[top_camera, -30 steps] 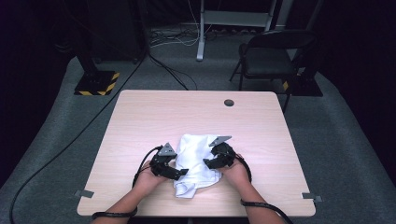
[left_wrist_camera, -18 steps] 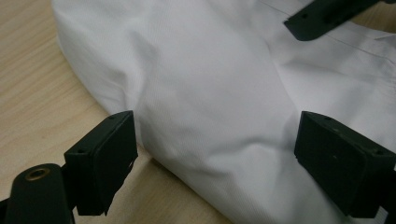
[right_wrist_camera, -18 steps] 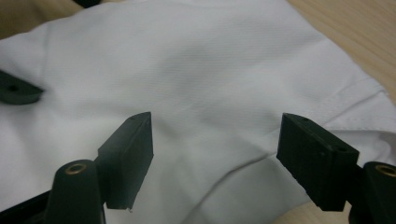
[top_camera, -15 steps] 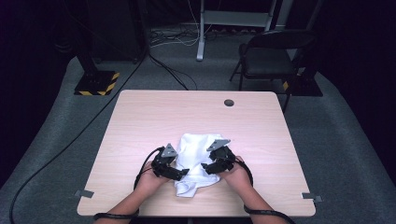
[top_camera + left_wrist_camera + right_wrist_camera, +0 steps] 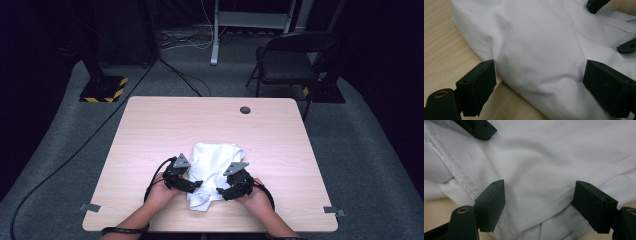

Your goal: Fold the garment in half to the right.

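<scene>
Fingers of both your grippers spread open, straddling white cloth on near surface. Cloth soft, light, limp; pinch hemmed edge, expect sag.

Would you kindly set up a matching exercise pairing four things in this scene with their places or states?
Things:
1. cloth
2. hole
3. chair
4. left gripper

Places or states:
A. on the floor beyond the table
B. near the table's far edge
C. jaws apart over white fabric
D. crumpled on the table between both hands

Pairs: 1-D, 2-B, 3-A, 4-C
</scene>
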{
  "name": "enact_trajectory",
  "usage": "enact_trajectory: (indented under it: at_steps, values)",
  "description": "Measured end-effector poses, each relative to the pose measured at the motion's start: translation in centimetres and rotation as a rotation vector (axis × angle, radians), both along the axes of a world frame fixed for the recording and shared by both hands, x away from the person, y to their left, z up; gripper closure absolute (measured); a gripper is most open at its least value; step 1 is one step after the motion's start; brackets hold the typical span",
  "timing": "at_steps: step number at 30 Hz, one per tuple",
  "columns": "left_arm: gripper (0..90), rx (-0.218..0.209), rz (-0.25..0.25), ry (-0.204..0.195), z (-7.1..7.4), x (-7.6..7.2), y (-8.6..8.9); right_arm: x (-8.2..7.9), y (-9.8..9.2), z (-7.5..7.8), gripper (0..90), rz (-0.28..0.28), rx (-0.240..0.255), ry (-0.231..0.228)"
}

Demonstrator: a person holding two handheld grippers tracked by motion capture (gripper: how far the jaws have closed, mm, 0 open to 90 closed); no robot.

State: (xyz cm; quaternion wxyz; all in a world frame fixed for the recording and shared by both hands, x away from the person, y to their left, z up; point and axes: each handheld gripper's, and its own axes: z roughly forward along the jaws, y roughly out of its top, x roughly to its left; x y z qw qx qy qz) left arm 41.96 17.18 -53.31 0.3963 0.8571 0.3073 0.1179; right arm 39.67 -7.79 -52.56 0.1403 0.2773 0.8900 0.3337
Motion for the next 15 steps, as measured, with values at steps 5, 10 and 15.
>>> enact_trajectory:
  at_steps: [5,10,15]
  values:
    - [10.5,0.016,0.001,-0.022,-0.1,0.1,0.0,0.6,-0.3,-0.2,23.9,-0.011,0.013,0.006]
    - [10.1,0.054,0.01,-0.062,0.2,-0.2,-0.3,1.2,-0.3,0.0,22.9,-0.042,-0.001,0.003]
    - [8.9,0.007,0.021,-0.021,0.7,-0.4,-0.1,0.5,-0.3,0.8,17.2,-0.088,-0.035,-0.029]
